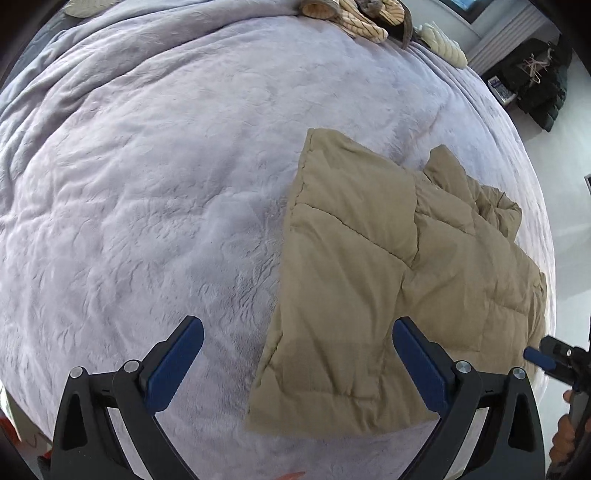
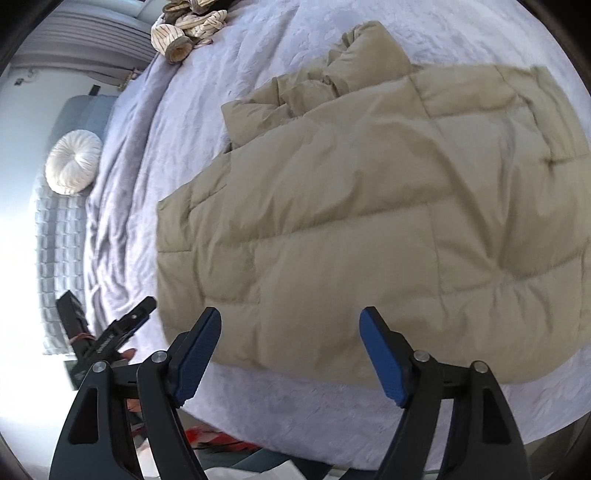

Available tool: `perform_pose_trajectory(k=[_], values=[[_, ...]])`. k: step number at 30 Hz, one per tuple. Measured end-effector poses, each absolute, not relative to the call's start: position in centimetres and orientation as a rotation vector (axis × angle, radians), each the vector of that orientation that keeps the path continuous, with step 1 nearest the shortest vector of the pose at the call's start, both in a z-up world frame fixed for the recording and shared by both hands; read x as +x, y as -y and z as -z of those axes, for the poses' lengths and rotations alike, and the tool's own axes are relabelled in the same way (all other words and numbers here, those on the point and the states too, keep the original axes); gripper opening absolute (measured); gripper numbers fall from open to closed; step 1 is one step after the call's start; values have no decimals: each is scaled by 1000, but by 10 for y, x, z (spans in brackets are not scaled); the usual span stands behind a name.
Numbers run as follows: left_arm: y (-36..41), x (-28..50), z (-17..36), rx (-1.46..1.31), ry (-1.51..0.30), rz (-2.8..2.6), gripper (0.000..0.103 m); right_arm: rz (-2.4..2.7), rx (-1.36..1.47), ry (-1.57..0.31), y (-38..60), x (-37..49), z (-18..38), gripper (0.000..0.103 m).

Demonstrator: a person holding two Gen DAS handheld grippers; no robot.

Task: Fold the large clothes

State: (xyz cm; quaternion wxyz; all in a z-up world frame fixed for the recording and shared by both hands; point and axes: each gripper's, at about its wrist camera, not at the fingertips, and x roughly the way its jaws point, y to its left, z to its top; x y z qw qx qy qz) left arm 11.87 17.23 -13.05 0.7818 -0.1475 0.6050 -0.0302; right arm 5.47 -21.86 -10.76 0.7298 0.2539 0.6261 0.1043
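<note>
A tan quilted puffer jacket lies flat on the lavender bed cover, partly folded, with a sleeve bunched at its far side. My left gripper is open and empty, held above the jacket's near left edge. In the right wrist view the jacket fills the middle of the frame. My right gripper is open and empty above the jacket's near hem. Each gripper shows at the edge of the other's view: the right one, the left one.
A heap of striped cream clothes lies at the far edge of the bed, also in the right wrist view. A round white cushion rests on a grey quilted seat beside the bed. Dark clothing on hangers is beyond the bed.
</note>
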Motion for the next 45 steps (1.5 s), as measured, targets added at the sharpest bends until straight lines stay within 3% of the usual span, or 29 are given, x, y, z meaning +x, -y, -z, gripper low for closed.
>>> perform_pose_trajectory(k=[9, 10, 12, 14, 16, 21, 42, 44, 45], values=[[-184, 138, 148, -335, -1299, 113, 102, -154, 478, -1354, 207, 76, 111, 80], [-188, 141, 152, -348, -1305, 119, 102, -147, 472, -1348, 207, 77, 111, 76], [-196, 146, 160, -384, -1316, 119, 102, -133, 463, -1338, 207, 81, 114, 55], [-203, 150, 167, -412, -1324, 130, 102, -123, 462, -1330, 207, 85, 116, 24], [-208, 153, 174, -451, -1334, 179, 102, -135, 456, -1309, 206, 90, 118, 18], [-206, 162, 191, -554, -1371, 351, 102, -146, 387, -1265, 197, 104, 124, 16], [-133, 208, 241, -513, -1464, 791, 102, -155, 438, -1242, 211, 123, 170, 12], [-128, 209, 240, -497, -1460, 805, 92, -154, 415, -1223, 210, 121, 163, 12], [-126, 208, 237, -496, -1456, 824, 76, -157, 406, -1225, 209, 121, 163, 12]])
